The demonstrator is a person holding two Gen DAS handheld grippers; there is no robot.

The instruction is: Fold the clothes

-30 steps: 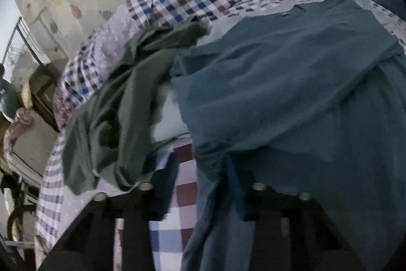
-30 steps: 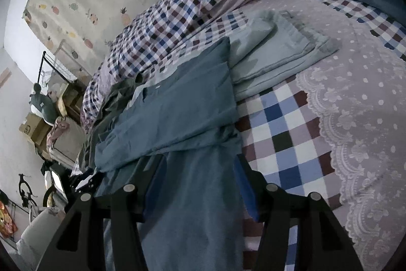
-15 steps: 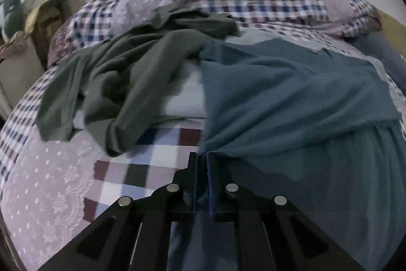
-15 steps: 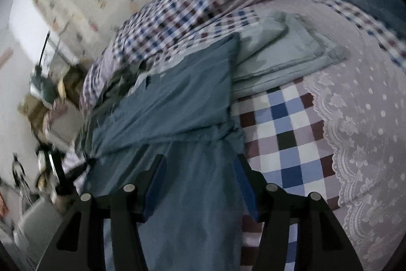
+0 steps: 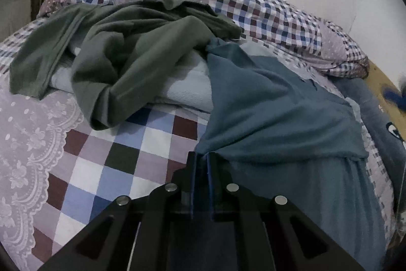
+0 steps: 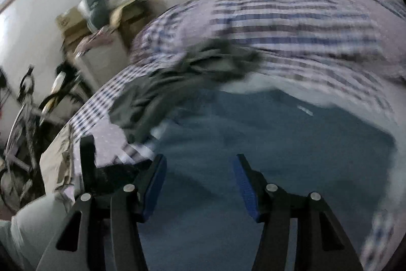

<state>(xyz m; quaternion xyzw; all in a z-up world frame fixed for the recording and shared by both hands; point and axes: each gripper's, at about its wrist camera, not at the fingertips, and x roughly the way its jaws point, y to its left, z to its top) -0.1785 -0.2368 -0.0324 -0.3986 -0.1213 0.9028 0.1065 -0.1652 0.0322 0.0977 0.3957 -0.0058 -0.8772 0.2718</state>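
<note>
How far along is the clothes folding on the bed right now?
Done: the blue garment already has one flap folded over. In hand: the left gripper is shut on its edge, while the right gripper hangs open over it. Left: finishing that fold, plus the green garment, crumpled and untouched.

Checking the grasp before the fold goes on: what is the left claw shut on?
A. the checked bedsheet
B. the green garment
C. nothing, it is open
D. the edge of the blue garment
D: in the left wrist view the left claw is closed, with the edge of the blue garment pinched between its pads; the green garment lies apart.
</note>
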